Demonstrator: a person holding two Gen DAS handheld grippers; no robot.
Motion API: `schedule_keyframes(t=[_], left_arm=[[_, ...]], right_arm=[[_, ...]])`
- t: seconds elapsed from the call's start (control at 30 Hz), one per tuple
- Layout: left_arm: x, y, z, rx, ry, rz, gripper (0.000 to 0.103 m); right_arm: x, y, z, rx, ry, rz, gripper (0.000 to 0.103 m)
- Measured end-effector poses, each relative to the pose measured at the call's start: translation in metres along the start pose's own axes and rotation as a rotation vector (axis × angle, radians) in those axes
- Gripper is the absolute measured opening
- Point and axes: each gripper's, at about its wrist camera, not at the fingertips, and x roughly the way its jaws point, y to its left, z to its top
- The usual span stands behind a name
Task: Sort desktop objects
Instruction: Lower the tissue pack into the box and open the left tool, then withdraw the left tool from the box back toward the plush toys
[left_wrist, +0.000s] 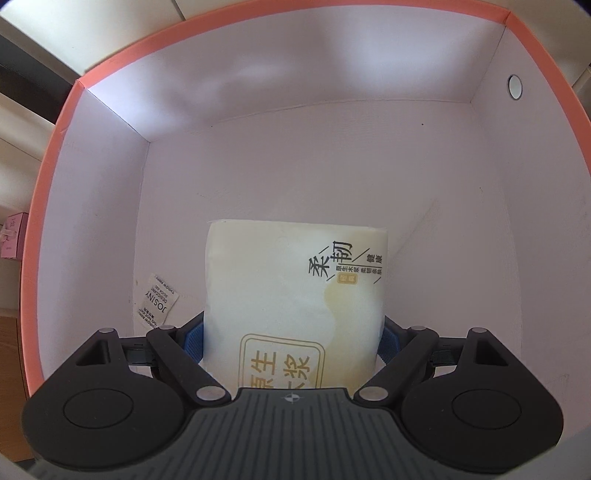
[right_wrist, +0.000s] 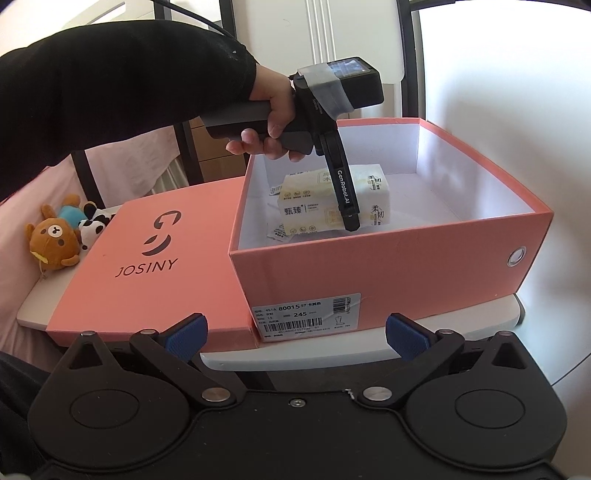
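- Right gripper (right_wrist: 295, 334): fingers spread wide, nothing between them, held off the near edge of the table (right_wrist: 332, 360), clear of the work.
- Left gripper (left_wrist: 291, 341): clamped on the tissue pack (left_wrist: 295, 295), blue pads (left_wrist: 194, 339) pressed to both sides, lowered inside the open shoe box (right_wrist: 388, 269).
- Tissue pack: at or very near the box floor, towards the left wall; actual contact with the floor not determinable.
- Risk, premature release: pack drops or tips if not yet seated.
- Risk, soft wrapper: possible snagging on the pads at opening, dragging the pack upward on withdrawal.
- Risk, loose desiccant sachets (left_wrist: 157, 304) just beside the pack: likely trapped underneath, leaving it tilted.
- Risk, box wall: knock on exit may shift the box against the lid (right_wrist: 155, 258) beside it.
- Plush toys (right_wrist: 55, 236) beyond the lid: unsorted, well apart.
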Motion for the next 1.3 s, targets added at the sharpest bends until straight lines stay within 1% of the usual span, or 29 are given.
schedule_keyframes(t=[0.13,0.23,0.37,0.47,0.63,0.8,0.87,0.97,1.1,1.13,1.2,1.3], left_arm=[[0.009,-0.004,-0.001,0.026,0.035,-0.019,0.09],[0.011,-0.004,-0.002,0.019,0.042,-0.029,0.092],[0.006,0.0,-0.003,-0.003,0.037,-0.031,0.097],[-0.001,0.004,-0.004,-0.031,0.023,-0.036,0.097],[-0.021,0.002,-0.009,-0.047,-0.016,-0.036,0.098],[-0.055,-0.001,-0.022,-0.087,-0.072,-0.037,0.098],[-0.073,-0.003,-0.03,-0.095,-0.093,-0.015,0.098],[-0.099,-0.006,-0.037,-0.105,-0.117,0.009,0.098],[-0.124,-0.006,-0.062,-0.13,-0.137,0.024,0.098],[-0.13,-0.007,-0.057,-0.135,-0.138,0.016,0.098],[-0.154,-0.006,-0.07,-0.165,-0.157,0.018,0.098],[-0.171,-0.021,-0.103,-0.193,-0.183,0.008,0.098]], right_arm=[[0.0,-0.001,0.0,-0.001,0.004,0.006,0.103],[0.002,-0.002,0.0,0.002,0.011,0.001,0.103],[0.003,-0.004,0.0,0.01,0.012,-0.001,0.103],[0.004,-0.003,0.0,0.008,0.013,0.002,0.103],[0.006,-0.003,0.0,0.006,0.018,-0.008,0.103],[0.007,-0.002,0.001,0.012,0.015,-0.017,0.103],[0.008,0.0,0.001,0.008,0.018,-0.022,0.103],[0.009,0.004,0.001,-0.004,0.02,-0.03,0.103],[0.01,0.01,0.003,-0.013,0.013,-0.034,0.103],[0.01,0.012,0.003,-0.015,0.01,-0.035,0.103],[0.009,0.016,0.003,-0.022,0.006,-0.034,0.103],[0.008,0.025,0.004,-0.039,0.001,-0.016,0.103]])
